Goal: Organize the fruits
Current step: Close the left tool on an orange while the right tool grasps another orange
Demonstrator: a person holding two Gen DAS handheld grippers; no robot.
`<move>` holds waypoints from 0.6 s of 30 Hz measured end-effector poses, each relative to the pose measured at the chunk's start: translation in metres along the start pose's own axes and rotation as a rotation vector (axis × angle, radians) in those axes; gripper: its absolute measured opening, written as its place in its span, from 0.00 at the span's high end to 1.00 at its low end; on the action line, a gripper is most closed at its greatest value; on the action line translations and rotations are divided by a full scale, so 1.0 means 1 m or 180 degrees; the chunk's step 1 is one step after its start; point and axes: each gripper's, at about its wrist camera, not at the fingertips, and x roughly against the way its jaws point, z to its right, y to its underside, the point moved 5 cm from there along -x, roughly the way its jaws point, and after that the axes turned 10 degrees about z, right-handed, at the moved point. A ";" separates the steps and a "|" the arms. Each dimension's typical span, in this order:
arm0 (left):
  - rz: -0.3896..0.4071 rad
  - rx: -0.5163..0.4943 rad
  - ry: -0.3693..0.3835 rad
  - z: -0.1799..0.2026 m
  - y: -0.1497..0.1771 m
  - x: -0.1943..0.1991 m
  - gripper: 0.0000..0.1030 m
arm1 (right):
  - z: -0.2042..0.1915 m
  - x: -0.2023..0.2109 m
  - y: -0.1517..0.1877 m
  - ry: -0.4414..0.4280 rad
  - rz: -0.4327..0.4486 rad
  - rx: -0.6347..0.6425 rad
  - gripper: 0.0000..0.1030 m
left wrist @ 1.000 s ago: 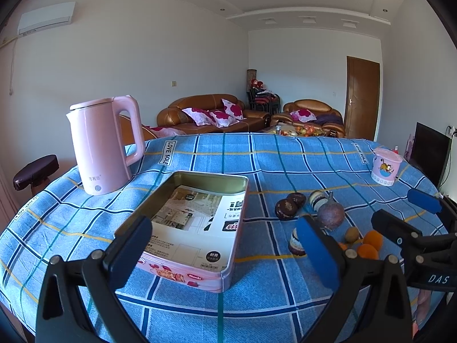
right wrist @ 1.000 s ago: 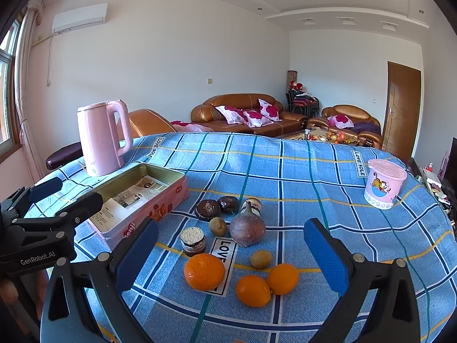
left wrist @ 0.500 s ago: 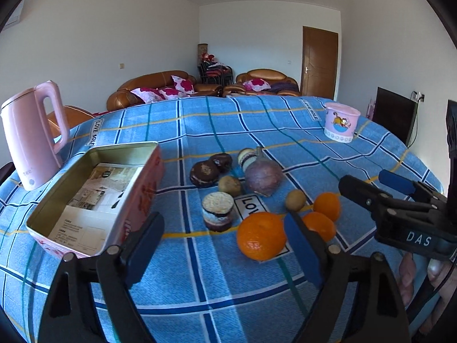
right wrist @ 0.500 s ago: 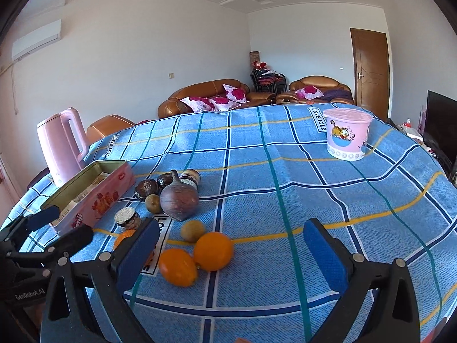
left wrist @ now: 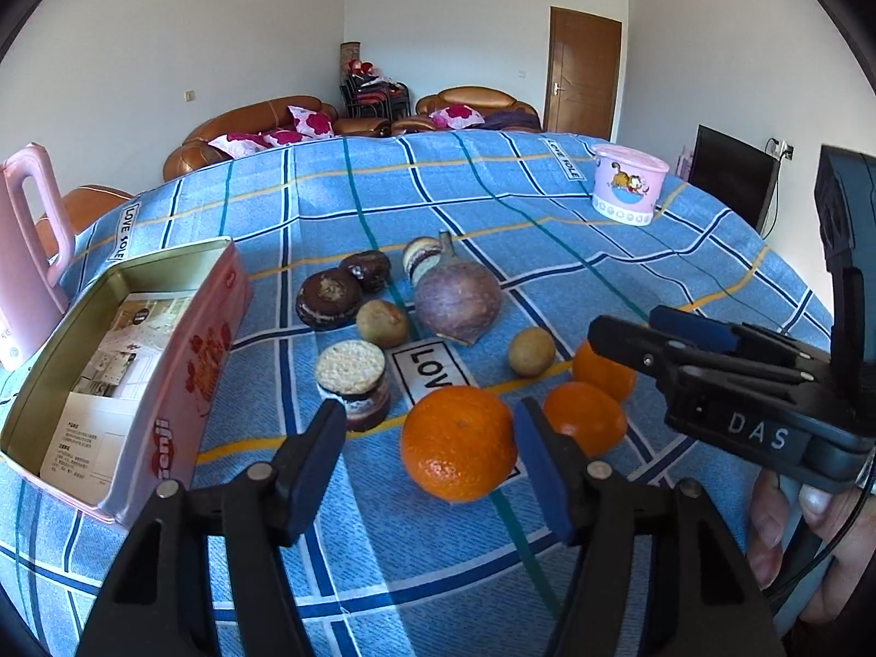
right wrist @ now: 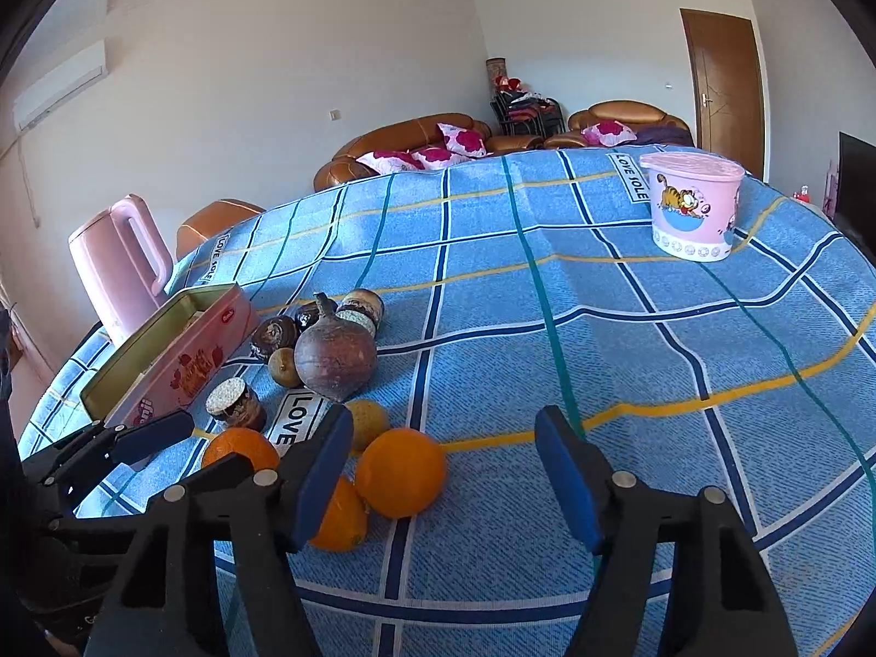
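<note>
Left wrist view: low over the near table edge, facing forward along the left gripper, close on the nearest orange framed between its fingers; pink tin left of the fingers, right gripper entering from the right side. Right wrist view: low over the same edge further right, facing forward along the right gripper; open blue tablecloth ahead, fruit cluster off its left finger, left gripper at far left. Shared: oranges, purple round fruit, tin, cartoon tub, sofas beyond.
</note>
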 end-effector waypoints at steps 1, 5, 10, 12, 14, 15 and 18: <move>0.0001 0.0014 0.0013 -0.001 0.000 0.000 0.36 | 0.000 -0.002 0.001 -0.0006 -0.0046 -0.0006 0.39; -0.0060 -0.0002 0.0111 0.001 0.003 -0.002 0.43 | -0.005 -0.011 0.006 -0.0113 -0.0244 0.0032 0.43; -0.0123 -0.0032 0.0186 0.006 0.006 -0.003 0.53 | -0.008 -0.018 0.010 -0.0332 -0.0394 -0.0018 0.58; -0.0098 0.0007 0.0203 0.004 0.005 -0.001 0.54 | -0.008 -0.017 0.011 -0.0374 -0.0388 -0.0051 0.62; -0.0037 0.0034 0.0197 0.003 0.004 0.002 0.54 | -0.007 -0.016 0.010 -0.0399 -0.0365 -0.0073 0.63; 0.0004 0.0048 0.0182 0.002 0.004 0.004 0.54 | -0.007 -0.015 0.010 -0.0407 -0.0344 -0.0078 0.63; 0.0103 0.0104 0.0142 -0.002 0.002 0.008 0.54 | -0.007 -0.011 0.007 -0.0417 -0.0263 -0.0079 0.63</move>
